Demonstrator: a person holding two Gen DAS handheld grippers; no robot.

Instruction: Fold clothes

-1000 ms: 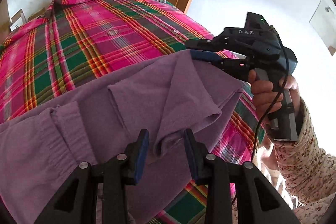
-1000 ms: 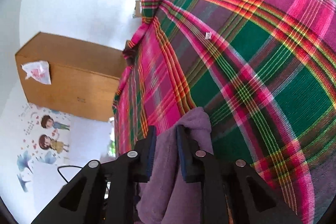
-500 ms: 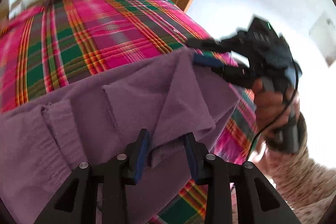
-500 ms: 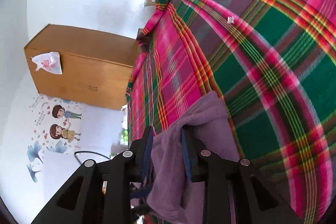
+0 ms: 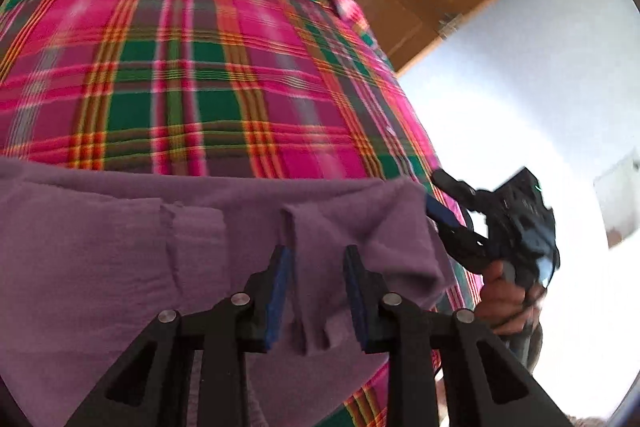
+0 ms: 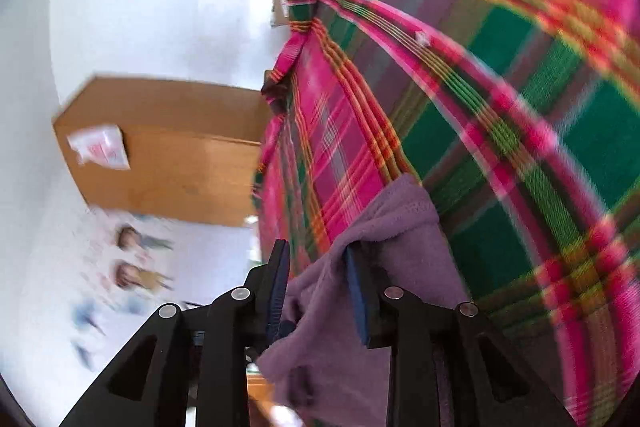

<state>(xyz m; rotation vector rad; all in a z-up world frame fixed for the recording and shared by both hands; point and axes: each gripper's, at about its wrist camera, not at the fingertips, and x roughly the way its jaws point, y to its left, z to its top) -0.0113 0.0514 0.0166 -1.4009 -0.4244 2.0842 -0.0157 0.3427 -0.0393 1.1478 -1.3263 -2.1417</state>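
A purple garment (image 5: 132, 239) is spread across the near edge of a bed covered with a pink-and-green plaid sheet (image 5: 208, 75). A fold of it is held between the narrowly parted fingers of the left gripper (image 5: 318, 291), and its end corner is pinched by the right gripper (image 6: 316, 291), whose fingers are also set narrow around cloth. Both ends are probably held so that the fabric is kept taut and flat for folding. The garment's long axis runs along the sheet's near edge, from gripper to gripper.
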